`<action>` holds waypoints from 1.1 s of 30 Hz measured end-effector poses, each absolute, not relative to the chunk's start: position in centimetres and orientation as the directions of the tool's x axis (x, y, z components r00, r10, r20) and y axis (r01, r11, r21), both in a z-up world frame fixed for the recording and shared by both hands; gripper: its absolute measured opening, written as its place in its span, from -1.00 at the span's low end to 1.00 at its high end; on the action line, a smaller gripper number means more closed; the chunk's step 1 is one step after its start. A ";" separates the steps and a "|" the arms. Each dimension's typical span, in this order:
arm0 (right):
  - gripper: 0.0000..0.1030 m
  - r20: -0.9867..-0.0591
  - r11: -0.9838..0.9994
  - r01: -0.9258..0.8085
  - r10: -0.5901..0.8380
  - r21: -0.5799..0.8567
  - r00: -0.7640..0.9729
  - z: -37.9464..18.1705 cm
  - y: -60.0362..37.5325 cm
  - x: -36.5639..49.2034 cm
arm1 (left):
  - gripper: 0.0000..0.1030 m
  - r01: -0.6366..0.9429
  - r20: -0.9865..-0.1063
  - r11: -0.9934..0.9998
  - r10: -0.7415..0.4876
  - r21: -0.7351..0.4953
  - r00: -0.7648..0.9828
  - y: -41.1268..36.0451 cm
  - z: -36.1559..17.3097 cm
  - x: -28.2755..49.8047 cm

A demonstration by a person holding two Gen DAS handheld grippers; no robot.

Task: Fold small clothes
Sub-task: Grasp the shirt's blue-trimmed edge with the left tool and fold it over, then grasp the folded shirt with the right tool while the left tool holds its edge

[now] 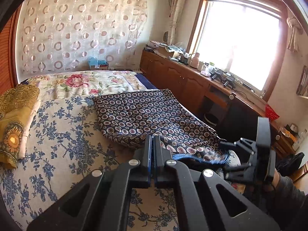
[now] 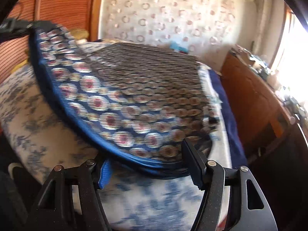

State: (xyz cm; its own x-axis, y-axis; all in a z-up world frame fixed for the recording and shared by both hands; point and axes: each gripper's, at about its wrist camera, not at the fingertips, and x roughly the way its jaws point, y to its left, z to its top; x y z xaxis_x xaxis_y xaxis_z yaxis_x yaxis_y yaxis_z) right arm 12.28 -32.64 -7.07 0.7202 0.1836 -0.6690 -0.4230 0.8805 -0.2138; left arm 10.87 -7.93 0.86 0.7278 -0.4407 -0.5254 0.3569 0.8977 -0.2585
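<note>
A dark navy garment (image 1: 146, 113) printed with small round medallions lies on the bed, its blue-edged hem nearest me. My left gripper (image 1: 153, 140) is shut on that near hem and holds it a little above the sheet. In the blurred right wrist view the same garment (image 2: 138, 88) rises at its left corner to the left gripper (image 2: 15, 26). My right gripper (image 2: 148, 170) stands open, and the blue hem runs across between its fingers without the pads pressing on it. From the left wrist view the right gripper (image 1: 224, 156) sits at the garment's right corner.
The bed has a blue floral sheet (image 1: 57, 134), with a rose-patterned quilt (image 1: 82, 84) further back. A folded yellow cloth (image 1: 15, 119) lies at the left. A row of cluttered wooden cabinets (image 1: 182, 80) under the window lines the right side. A person's sleeve (image 1: 288, 188) shows behind the right gripper.
</note>
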 end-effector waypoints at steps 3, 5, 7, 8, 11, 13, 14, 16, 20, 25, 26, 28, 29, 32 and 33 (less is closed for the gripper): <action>-0.53 -0.658 0.891 -0.403 0.175 -0.212 0.733 -6.2 -34.1 13.6 | -1.00 0.353 -0.523 0.900 -0.437 -0.258 0.732 -7.5 0.9 11.3; -0.88 -0.644 0.899 -0.397 0.194 -0.185 0.740 -5.1 -34.5 14.6 | -1.00 0.347 -0.524 0.903 -0.430 -0.254 0.735 -7.3 1.0 11.9; -0.89 -0.613 0.911 -0.388 0.230 -0.136 0.756 -3.6 -35.0 16.0 | -1.00 0.340 -0.526 0.906 -0.423 -0.252 0.738 -7.0 1.2 12.9; -0.90 -0.605 0.913 -0.385 0.232 -0.133 0.761 -2.9 -34.9 16.6 | -1.00 0.334 -0.527 0.910 -0.415 -0.246 0.742 -6.8 1.3 13.5; -0.92 -0.565 0.910 -0.384 0.238 -0.155 0.790 -0.9 -34.1 18.5 | -1.00 0.314 -0.533 0.923 -0.385 -0.222 0.754 -6.3 1.6 15.8; -0.92 -0.545 0.903 -0.393 0.243 -0.176 0.802 0.1 -33.3 19.9 | -1.00 0.304 -0.535 0.927 -0.374 -0.219 0.758 -5.9 1.8 17.2; -0.93 -0.541 0.898 -0.397 0.244 -0.187 0.805 0.5 -32.9 20.9 | -1.00 0.298 -0.537 0.930 -0.368 -0.215 0.759 -5.6 1.8 18.0; -0.93 -0.532 0.889 -0.406 0.243 -0.214 0.811 1.2 -31.9 22.8 | -1.00 0.283 -0.543 0.936 -0.352 -0.210 0.763 -5.2 1.7 19.9; -0.93 -0.538 0.874 -0.429 0.255 -0.227 0.804 1.3 -30.8 27.2 | -1.00 0.255 -0.570 0.943 -0.332 -0.213 0.752 -4.6 0.9 23.7; -0.93 -0.595 0.872 -0.461 0.285 -0.165 0.752 -0.7 -30.3 32.4 | -1.00 0.216 -0.618 0.956 -0.293 -0.199 0.730 -4.4 -1.1 28.1; -0.93 -0.621 0.874 -0.473 0.310 -0.112 0.720 -1.2 -30.3 33.9 | -0.99 0.209 -0.629 0.956 -0.292 -0.204 0.720 -4.3 -1.5 29.1; -0.92 -0.651 0.878 -0.477 0.337 -0.044 0.680 -1.9 -30.6 35.8 | -0.75 0.205 -0.631 0.958 -0.287 -0.202 0.721 -4.1 -1.7 30.0; -0.92 -0.659 0.880 -0.474 0.333 -0.040 0.674 -2.3 -30.6 36.5 | -0.52 0.201 -0.621 0.960 -0.280 -0.196 0.732 -3.9 -1.6 30.1; -0.93 -0.675 0.879 -0.471 0.307 -0.068 0.671 -3.1 -30.2 37.9 | -0.28 0.211 -0.600 0.958 -0.285 -0.193 0.747 -3.5 -1.2 30.4; -0.93 -0.679 0.878 -0.474 0.306 -0.070 0.667 -3.3 -30.0 38.2 | -0.25 0.221 -0.604 0.956 -0.293 -0.193 0.742 -3.4 -1.3 30.6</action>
State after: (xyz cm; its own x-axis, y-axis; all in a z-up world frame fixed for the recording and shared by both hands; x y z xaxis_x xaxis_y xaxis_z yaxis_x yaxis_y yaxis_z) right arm 38.15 -30.02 -3.29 0.6669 0.3063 -0.6793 -0.4740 0.8778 -0.0696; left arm 30.63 -3.42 -1.30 0.7415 -0.2930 -0.6036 0.2208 0.9561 -0.1927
